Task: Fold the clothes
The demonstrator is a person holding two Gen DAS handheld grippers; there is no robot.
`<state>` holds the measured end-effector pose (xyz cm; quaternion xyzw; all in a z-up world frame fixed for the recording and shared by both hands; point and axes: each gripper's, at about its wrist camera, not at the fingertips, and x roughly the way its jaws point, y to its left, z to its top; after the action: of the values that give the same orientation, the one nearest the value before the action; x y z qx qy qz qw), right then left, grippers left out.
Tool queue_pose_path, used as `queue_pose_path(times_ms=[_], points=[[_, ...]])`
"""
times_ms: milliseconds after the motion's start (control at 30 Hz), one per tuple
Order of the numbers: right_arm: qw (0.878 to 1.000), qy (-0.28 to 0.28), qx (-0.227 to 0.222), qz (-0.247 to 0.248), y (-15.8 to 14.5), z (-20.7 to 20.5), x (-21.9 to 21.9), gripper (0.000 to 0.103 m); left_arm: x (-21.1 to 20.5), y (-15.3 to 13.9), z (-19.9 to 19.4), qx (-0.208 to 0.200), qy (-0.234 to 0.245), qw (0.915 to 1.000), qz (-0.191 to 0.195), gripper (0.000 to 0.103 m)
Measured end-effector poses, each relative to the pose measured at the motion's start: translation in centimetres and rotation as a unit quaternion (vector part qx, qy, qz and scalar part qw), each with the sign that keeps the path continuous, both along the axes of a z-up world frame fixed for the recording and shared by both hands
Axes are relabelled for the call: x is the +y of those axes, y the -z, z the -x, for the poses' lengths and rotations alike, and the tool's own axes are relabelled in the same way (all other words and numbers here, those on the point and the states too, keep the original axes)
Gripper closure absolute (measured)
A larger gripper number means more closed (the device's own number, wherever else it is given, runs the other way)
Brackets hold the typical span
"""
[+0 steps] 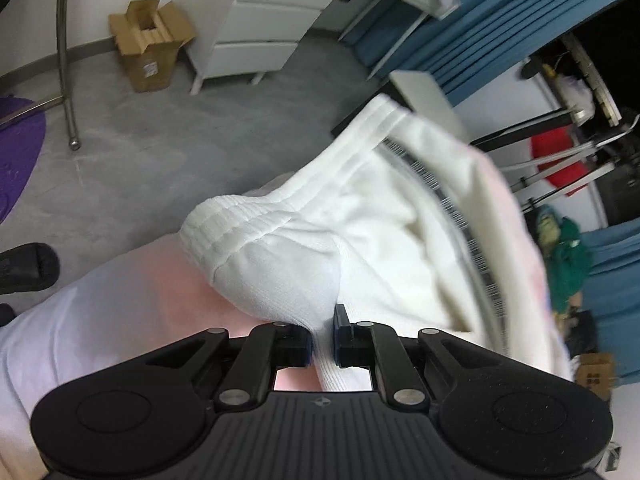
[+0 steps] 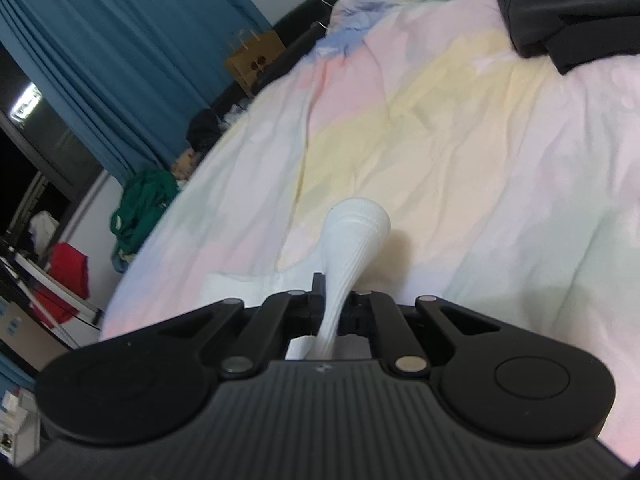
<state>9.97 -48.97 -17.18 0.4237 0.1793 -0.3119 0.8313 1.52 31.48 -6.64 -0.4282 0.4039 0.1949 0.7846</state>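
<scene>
Since both claws are clamped on white ribbed fabric, this reads as a two-point hold to control the piece for folding: left gripper (image 1: 323, 330) has its jaws nearly together on a white garment (image 1: 320, 216) with a ribbed cuff, bunched and lifted clear of the pastel bedspread (image 1: 132, 280), floor visible beyond; right gripper (image 2: 334, 300) is pinched fully closed on a white sock (image 2: 356, 236), cuff end flaring out past the fingers over the bedspread (can't tell if it's the same item as the left's). Dark clothing (image 2: 568, 8) sits well apart at the far corner, probably queued
</scene>
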Motion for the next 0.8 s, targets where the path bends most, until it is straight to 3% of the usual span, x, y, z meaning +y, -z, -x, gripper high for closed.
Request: queue_pose_path(times_ms=[400, 533, 633, 800], points=[[1.0, -0.005, 0.027, -0.01, 1.3, -0.4, -0.3, 0.098, -0.7, 1.5, -0.7, 0.008, 0.025, 0.9988, -0.042, 0.087], [0.999, -0.007, 0.031, -0.005, 1.3, -0.5, -0.3, 0.098, -1.0, 1.1, -0.3, 0.009, 0.027, 0.9983, -0.051, 0.075], [0.999, -0.007, 0.033, -0.006, 1.2, -0.5, -0.4, 0.098, -1.4, -0.1, 0.4, 0.006, 0.043, 0.997, -0.064, 0.056], [1.0, 0.006, 0.017, -0.025, 1.2, -0.1, -0.6, 0.093, -3.2, -3.9, 2.3, -0.03, 0.063, 0.9896, -0.126, 0.032]])
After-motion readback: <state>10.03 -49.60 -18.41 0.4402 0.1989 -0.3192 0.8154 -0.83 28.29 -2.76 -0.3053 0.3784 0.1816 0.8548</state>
